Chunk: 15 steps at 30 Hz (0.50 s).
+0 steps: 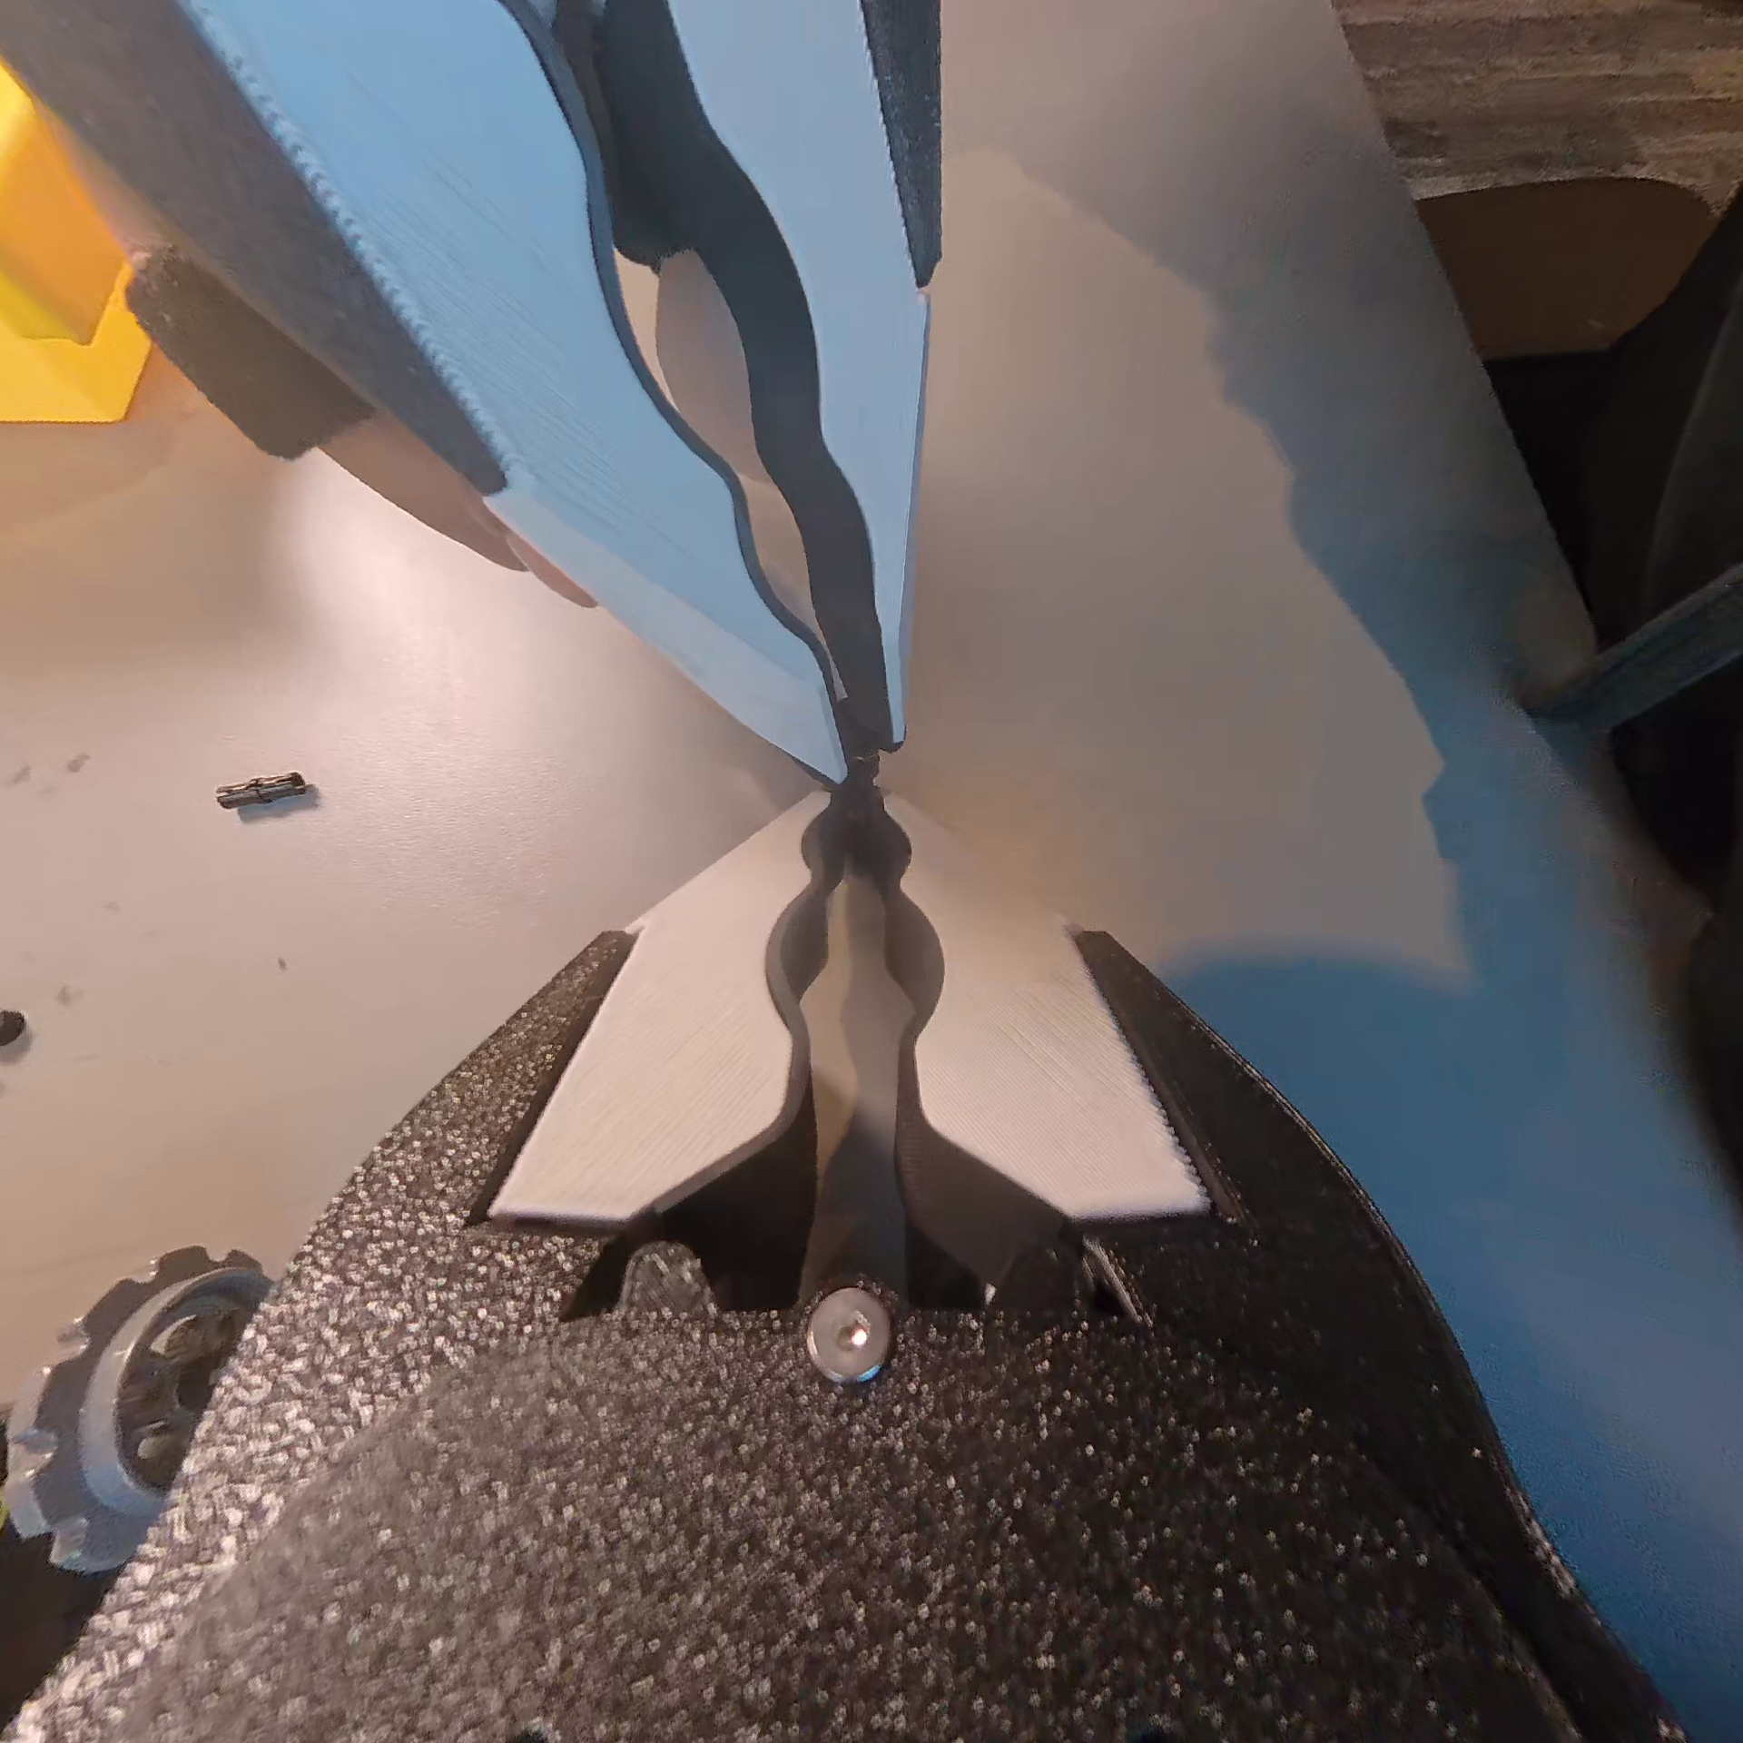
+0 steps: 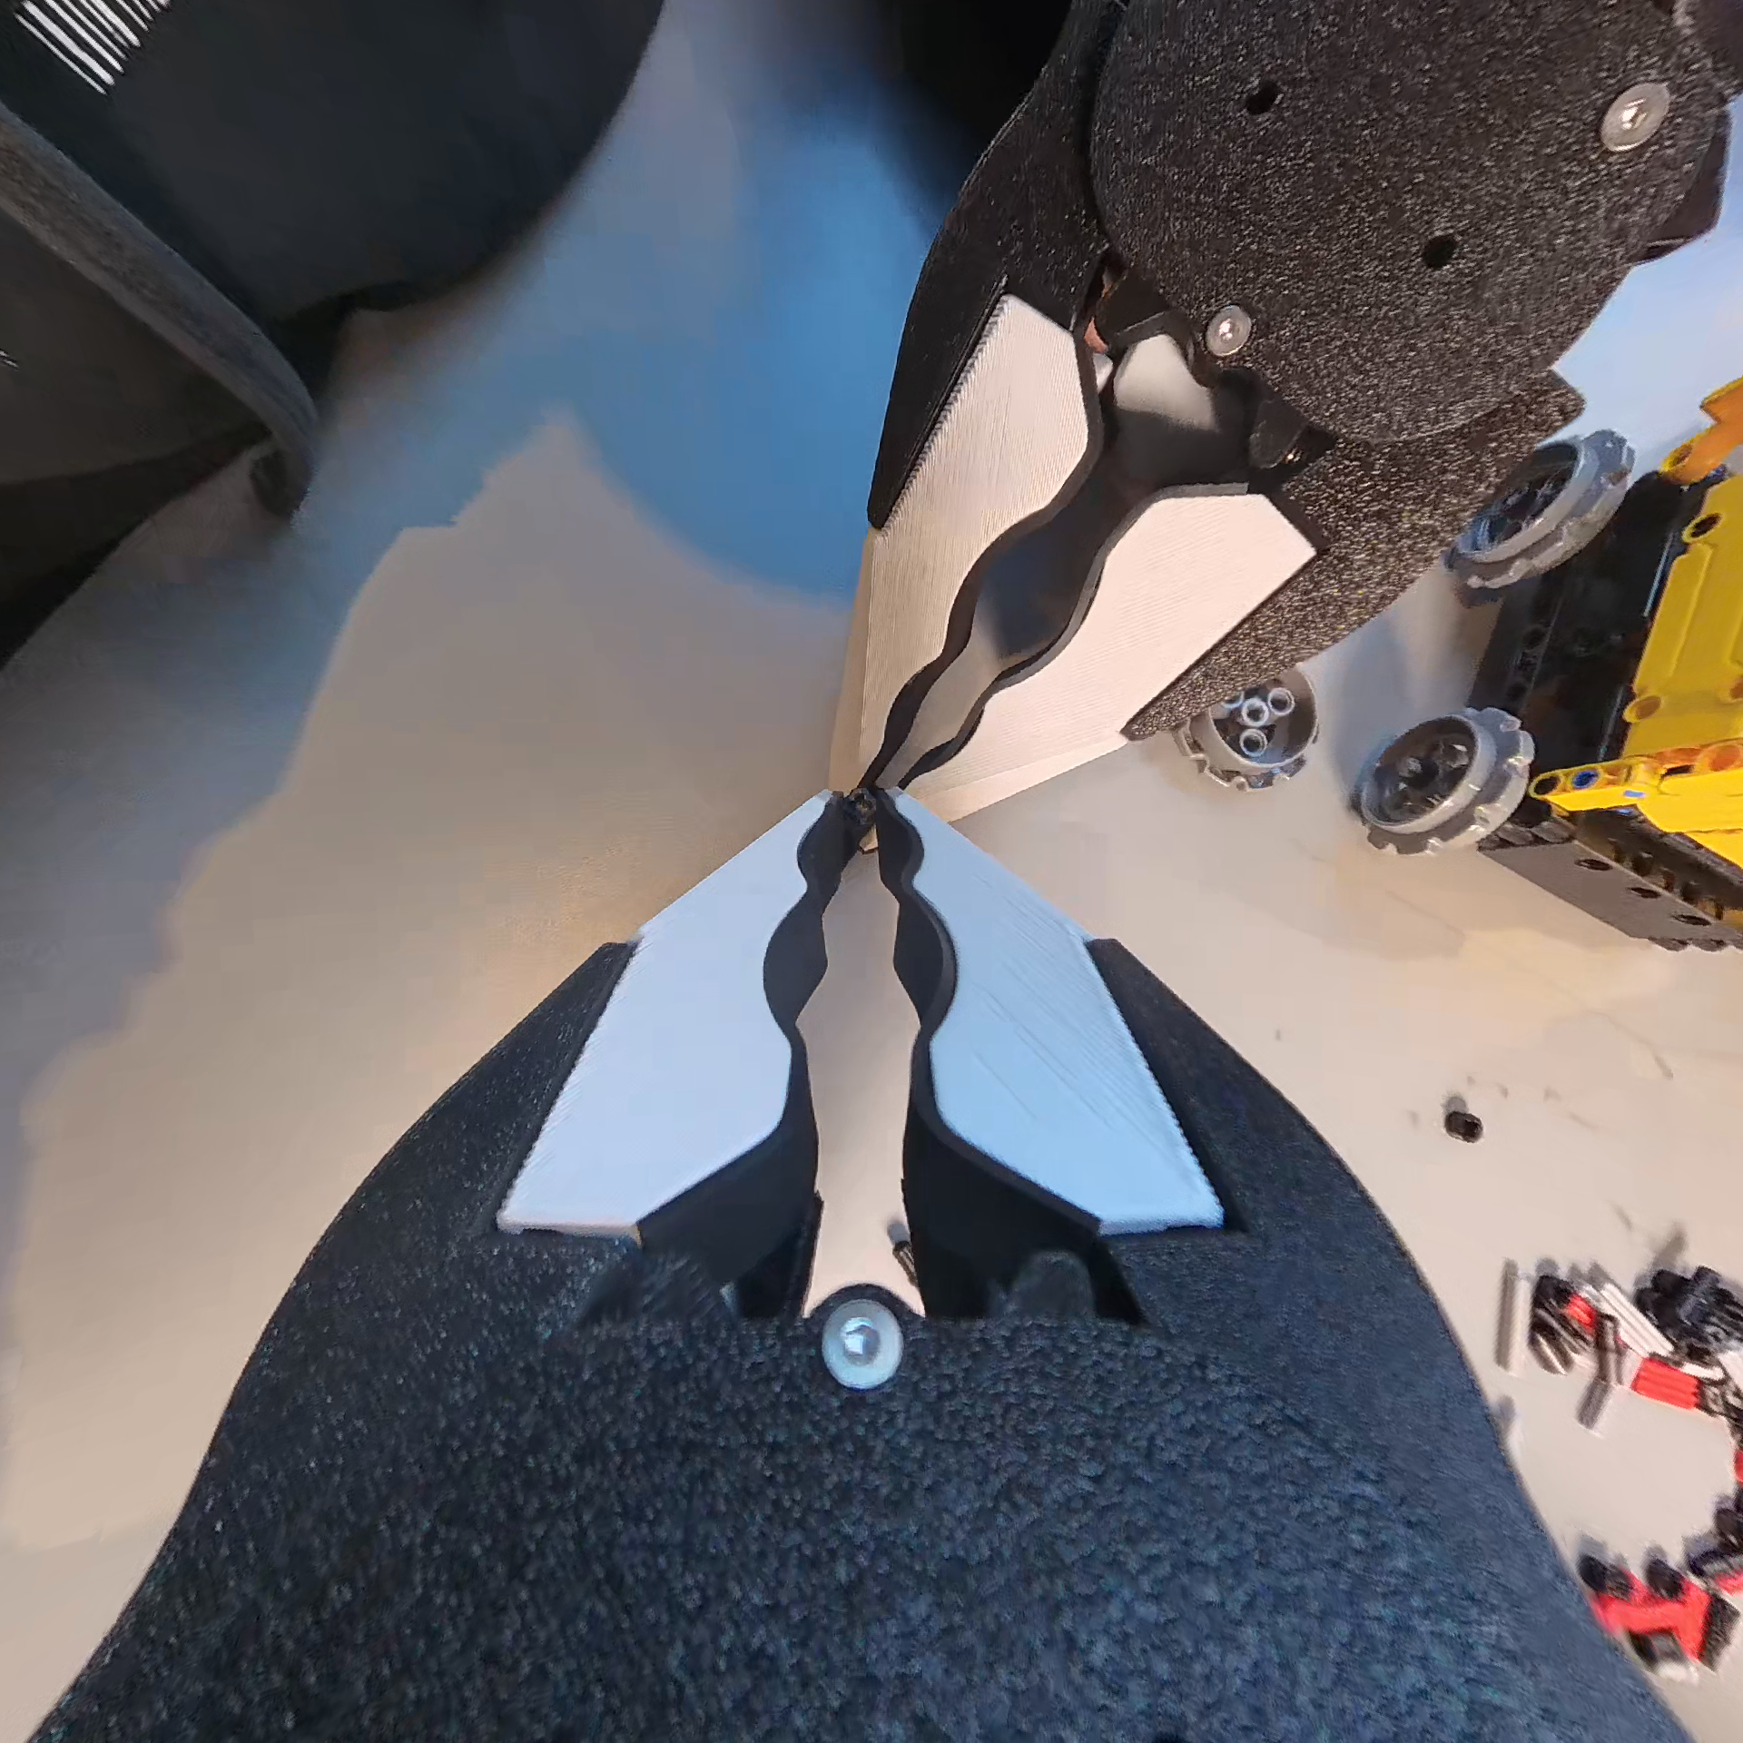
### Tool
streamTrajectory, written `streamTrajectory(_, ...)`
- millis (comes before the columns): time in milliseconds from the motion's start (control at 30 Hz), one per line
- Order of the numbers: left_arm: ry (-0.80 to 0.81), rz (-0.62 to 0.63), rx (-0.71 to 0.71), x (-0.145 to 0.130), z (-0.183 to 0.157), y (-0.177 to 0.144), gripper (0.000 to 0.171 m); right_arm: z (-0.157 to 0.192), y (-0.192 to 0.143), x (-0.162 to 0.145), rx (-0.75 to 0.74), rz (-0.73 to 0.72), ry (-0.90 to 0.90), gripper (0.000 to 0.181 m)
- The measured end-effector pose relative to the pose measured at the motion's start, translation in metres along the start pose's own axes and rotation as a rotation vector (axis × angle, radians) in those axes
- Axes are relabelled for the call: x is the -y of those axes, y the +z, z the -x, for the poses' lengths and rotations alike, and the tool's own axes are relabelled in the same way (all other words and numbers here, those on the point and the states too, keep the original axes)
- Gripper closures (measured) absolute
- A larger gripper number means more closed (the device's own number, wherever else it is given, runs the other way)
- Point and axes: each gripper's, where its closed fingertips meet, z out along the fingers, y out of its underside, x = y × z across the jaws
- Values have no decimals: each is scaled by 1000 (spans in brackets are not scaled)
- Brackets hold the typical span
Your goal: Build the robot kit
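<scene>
My left gripper (image 1: 854,813) and my right gripper (image 2: 858,813) meet tip to tip above a white table (image 1: 236,943). Both are shut on a small black part (image 1: 861,778) pinched where the tips meet; it also shows in the right wrist view (image 2: 861,808). In the left wrist view the right gripper (image 1: 866,753) comes down from the top. In the right wrist view the left gripper (image 2: 870,790) comes in from the upper right. The part is too small and too hidden to tell its shape, or whether it is one piece or two.
A black pin (image 1: 259,790) lies on the table at the left. A yellow and black toy vehicle (image 2: 1679,698) with grey wheels (image 2: 1438,792) stands at the right. Loose red, black and white parts (image 2: 1651,1349) lie below it. A black spool (image 2: 141,236) stands at the far left. The grippers are tip to tip, or close to it. The black pin (image 1: 259,790) is about equally far from each gripper, around 12 centimetres.
</scene>
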Motion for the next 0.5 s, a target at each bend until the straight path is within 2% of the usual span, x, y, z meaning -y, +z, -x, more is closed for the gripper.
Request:
streamTrajectory(167, 1, 0, -19, 0, -1, 0, 171, 0, 0, 1, -5, -39, -3, 175)
streamTrajectory(500, -11, 1, -46, -1, -1, 0, 170, 1, 1, 0, 47, 86, -92, 175)
